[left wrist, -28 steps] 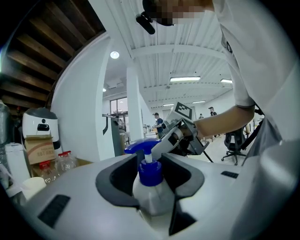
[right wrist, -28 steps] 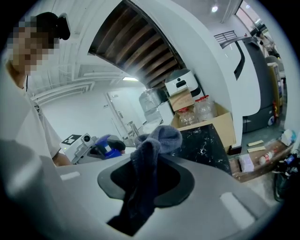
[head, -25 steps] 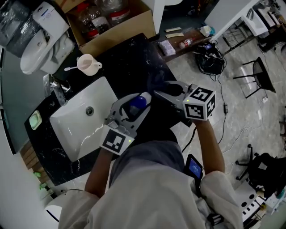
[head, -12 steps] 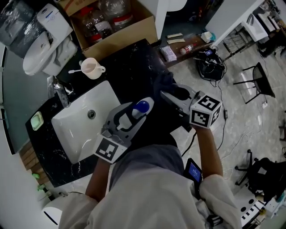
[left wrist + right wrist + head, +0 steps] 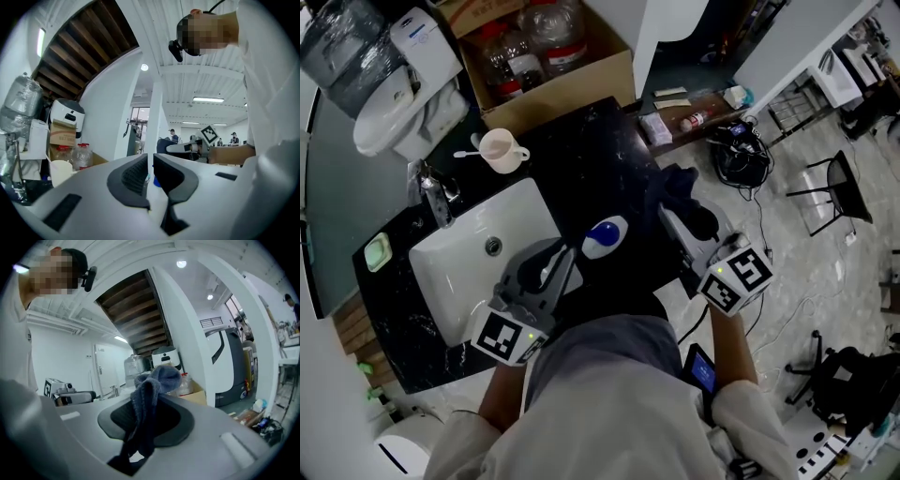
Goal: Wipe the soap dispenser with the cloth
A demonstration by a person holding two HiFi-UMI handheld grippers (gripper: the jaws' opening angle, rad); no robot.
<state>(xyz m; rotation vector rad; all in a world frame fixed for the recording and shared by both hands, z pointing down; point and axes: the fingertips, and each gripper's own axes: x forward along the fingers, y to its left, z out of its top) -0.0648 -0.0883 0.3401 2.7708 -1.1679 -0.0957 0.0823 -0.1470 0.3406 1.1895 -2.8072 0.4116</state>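
The soap dispenser [image 5: 605, 236], white with a blue top, stands free on the black counter [image 5: 591, 150] between my two grippers. My left gripper [image 5: 565, 259] sits just short of it on the near left. Its jaws have just been closing and stand a narrow slit apart with nothing between them. In the left gripper view a bit of the blue dispenser [image 5: 155, 181] shows through that slit. My right gripper [image 5: 678, 217] is to the dispenser's right, shut on a dark blue cloth [image 5: 675, 187]. The cloth [image 5: 150, 404] hangs bunched over the gripper's pads.
A white sink [image 5: 459, 267] with a faucet [image 5: 439, 202] lies left of the dispenser. A cup [image 5: 500, 148] with a spoon stands behind it. A cardboard box [image 5: 581, 80] of bottles stands at the back. The counter's right edge drops to the floor.
My left gripper held the dispenser a second ago; it has let go, drawn back toward the person and narrowed its jaws. The right gripper with the cloth has shifted right.
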